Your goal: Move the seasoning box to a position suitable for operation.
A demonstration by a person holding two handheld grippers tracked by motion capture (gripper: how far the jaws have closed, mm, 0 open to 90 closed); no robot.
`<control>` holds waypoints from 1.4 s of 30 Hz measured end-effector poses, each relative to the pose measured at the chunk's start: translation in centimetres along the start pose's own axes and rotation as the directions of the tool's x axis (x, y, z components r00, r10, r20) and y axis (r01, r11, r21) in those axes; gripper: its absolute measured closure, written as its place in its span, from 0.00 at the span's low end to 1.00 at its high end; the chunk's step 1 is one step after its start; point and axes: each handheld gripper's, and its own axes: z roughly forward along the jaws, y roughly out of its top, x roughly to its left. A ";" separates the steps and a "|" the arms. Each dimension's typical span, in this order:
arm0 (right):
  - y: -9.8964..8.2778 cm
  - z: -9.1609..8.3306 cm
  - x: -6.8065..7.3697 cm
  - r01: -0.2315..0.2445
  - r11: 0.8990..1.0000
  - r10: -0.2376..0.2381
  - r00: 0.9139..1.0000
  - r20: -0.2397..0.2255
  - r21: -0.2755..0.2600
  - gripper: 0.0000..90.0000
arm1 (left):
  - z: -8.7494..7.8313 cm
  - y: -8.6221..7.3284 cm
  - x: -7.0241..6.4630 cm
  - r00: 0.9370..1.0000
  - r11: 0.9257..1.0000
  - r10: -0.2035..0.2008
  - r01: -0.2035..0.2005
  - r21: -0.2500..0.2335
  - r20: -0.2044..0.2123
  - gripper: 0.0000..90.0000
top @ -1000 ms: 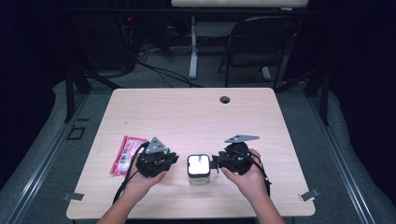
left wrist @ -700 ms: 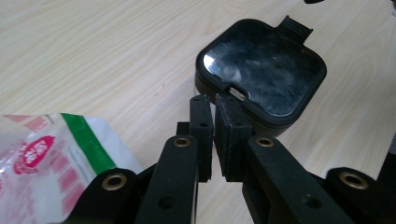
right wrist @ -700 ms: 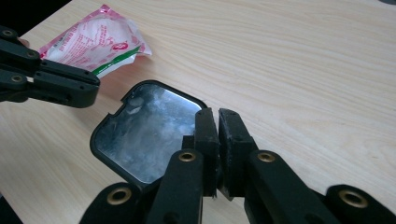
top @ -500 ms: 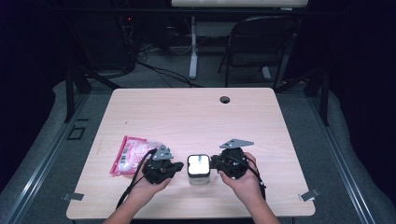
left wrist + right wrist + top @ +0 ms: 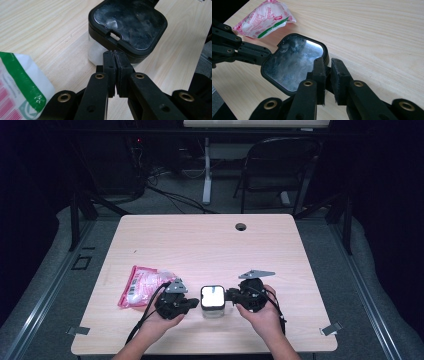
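Observation:
A small clear container (image 5: 212, 300) with a black-rimmed lid (image 5: 128, 23) stands near the table's front edge, between the two grippers. My left gripper (image 5: 192, 302) comes at it from the left. Its jaws (image 5: 115, 53) are pressed together with nothing between them, tips against the lid's rim. My right gripper (image 5: 231, 296) meets the container's right side. Its jaws (image 5: 328, 62) have just been opening and stand a narrow gap apart at the edge of the lid (image 5: 292, 65). A hand holds each gripper.
A pink and white pouch (image 5: 142, 285) with a green stripe lies left of the left gripper, close by its side (image 5: 17, 82). A round cable hole (image 5: 241, 226) sits near the table's far edge. A black chair (image 5: 277, 165) stands beyond the table.
The left hand has drifted slightly toward the front edge, uncovering more of the pouch. Both grippers stay against the container.

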 end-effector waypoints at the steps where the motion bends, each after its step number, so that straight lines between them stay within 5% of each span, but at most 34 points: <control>1: 0.0 0.0 0.0 0.000 1.000 0.000 1.000 0.000 0.000 0.91 | 0.1 0.0 0.0 1.000 1.000 0.003 -0.003 0.002 0.001 0.98; 19: -0.1 0.0 -0.2 -0.024 1.000 0.024 1.000 -0.012 -0.009 0.91 | -0.4 0.1 0.0 0.998 0.999 -0.032 0.034 -0.034 0.050 0.98; 42: -1.0 0.0 -0.2 -0.057 0.997 0.056 0.998 -0.023 -0.055 0.84 | -1.0 1.3 -0.5 0.999 0.996 -0.006 0.011 -0.092 0.052 0.95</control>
